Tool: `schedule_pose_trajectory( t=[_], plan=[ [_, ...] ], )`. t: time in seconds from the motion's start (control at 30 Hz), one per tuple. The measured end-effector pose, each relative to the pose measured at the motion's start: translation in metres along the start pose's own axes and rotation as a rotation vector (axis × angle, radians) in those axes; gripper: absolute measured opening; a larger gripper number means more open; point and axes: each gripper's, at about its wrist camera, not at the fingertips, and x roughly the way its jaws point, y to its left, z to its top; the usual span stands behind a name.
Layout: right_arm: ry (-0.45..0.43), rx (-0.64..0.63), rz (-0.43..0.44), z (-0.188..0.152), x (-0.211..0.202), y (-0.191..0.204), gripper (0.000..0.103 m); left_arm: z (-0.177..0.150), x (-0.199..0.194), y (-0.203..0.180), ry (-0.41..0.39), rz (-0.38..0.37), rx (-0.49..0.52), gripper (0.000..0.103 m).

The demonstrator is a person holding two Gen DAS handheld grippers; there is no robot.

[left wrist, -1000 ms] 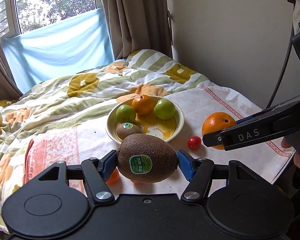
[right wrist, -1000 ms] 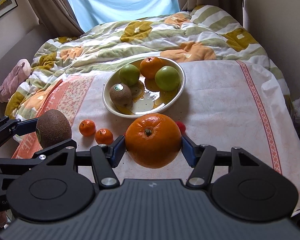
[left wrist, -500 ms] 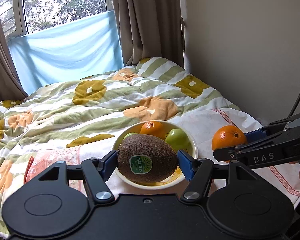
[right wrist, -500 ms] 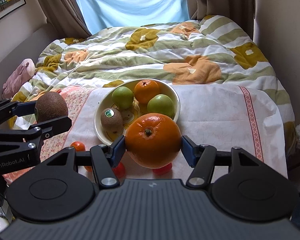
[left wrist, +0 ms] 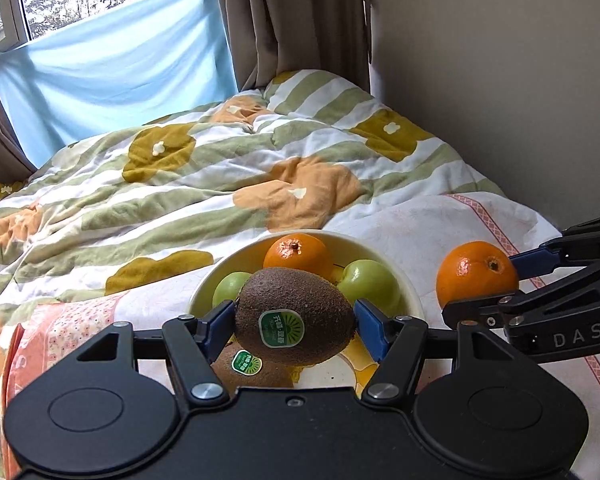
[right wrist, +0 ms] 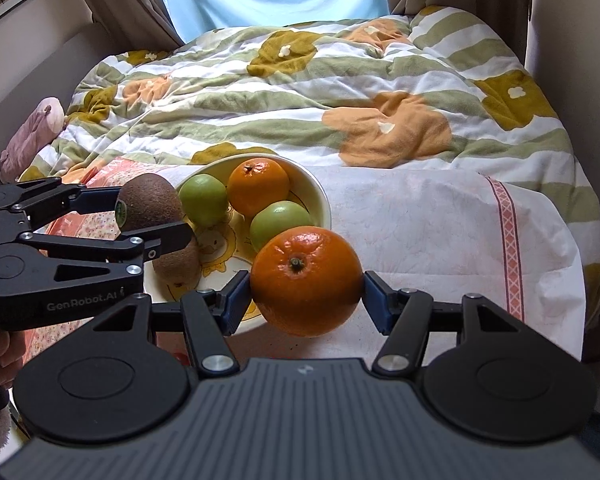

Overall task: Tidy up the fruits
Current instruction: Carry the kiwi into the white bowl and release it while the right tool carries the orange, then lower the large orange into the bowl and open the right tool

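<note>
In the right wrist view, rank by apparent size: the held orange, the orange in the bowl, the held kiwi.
1. Held orange, largest, though it is nearest the camera.
2. and 3. Orange in the bowl and held kiwi look alike; no ranking.

Bowl [right wrist: 320, 200] on cloth [right wrist: 440, 220] before quilt [right wrist: 300, 92]; two apples [right wrist: 203, 199], orange [right wrist: 259, 187], kiwi [right wrist: 178, 266] inside.

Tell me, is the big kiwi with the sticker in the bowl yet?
Not yet. The kiwi is clamped between the left gripper's blue pads, held in the air over the bowl, above another kiwi lying inside.
</note>
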Motion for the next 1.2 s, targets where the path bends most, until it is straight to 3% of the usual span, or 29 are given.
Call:
schedule_pose_trajectory(
  t=[0.23,0.53,0.57,0.7,1.2],
  plan=[
    [0.05,0.003,0.021,0.003,0.021,-0.013,0.075,-0.001,0.038,-0.003,0.074,0.012,0.019,0.069],
    [0.072,-0.002,0.04,0.004,0.029,-0.021,0.075,-0.005,0.058,-0.009,0.122,0.03,0.044,0.071],
    [0.071,-0.001,0.04,0.004,0.029,-0.021,0.075,-0.005,0.056,-0.009,0.112,0.026,0.042,0.072],
    [0.066,-0.002,0.039,0.004,0.028,-0.021,0.075,-0.002,0.045,-0.006,0.065,0.019,0.023,0.095],
    [0.012,-0.048,0.049,-0.005,0.002,0.003,0.075,-0.013,-0.027,0.02,-0.002,0.088,-0.06,0.098]
  ],
)
